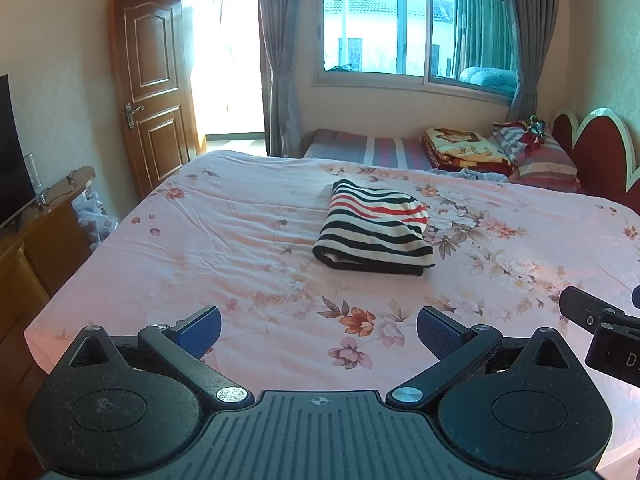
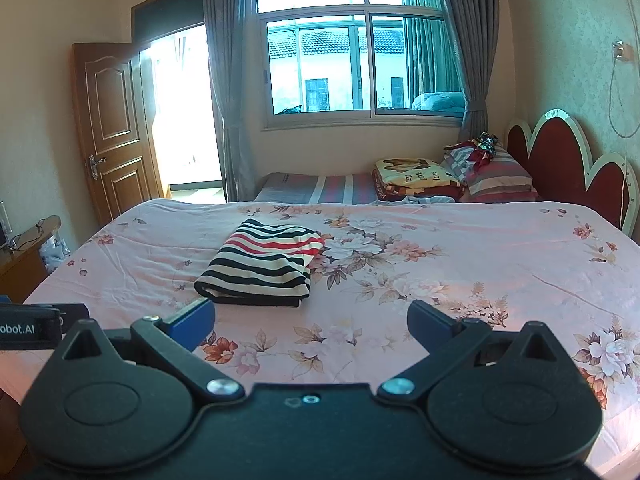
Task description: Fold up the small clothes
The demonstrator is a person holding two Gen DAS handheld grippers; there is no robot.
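A folded garment with black, cream and red stripes (image 1: 376,228) (image 2: 262,262) lies in a neat rectangle on the pink floral bedspread (image 1: 220,248) (image 2: 460,280). My left gripper (image 1: 318,330) is held above the near part of the bed, open, with nothing between its blue pads; the garment is well ahead of it. My right gripper (image 2: 310,322) is also open and holds nothing, and the garment lies ahead and slightly left of it. Each wrist view shows part of the other gripper's body at its edge.
A second bed with a striped sheet (image 1: 380,148), folded blankets (image 1: 464,148) and pillows (image 1: 544,160) stands beyond, below the window. A red headboard (image 2: 560,160) is at right. A wooden door (image 1: 152,88) and a cabinet with a screen (image 1: 24,208) are at left.
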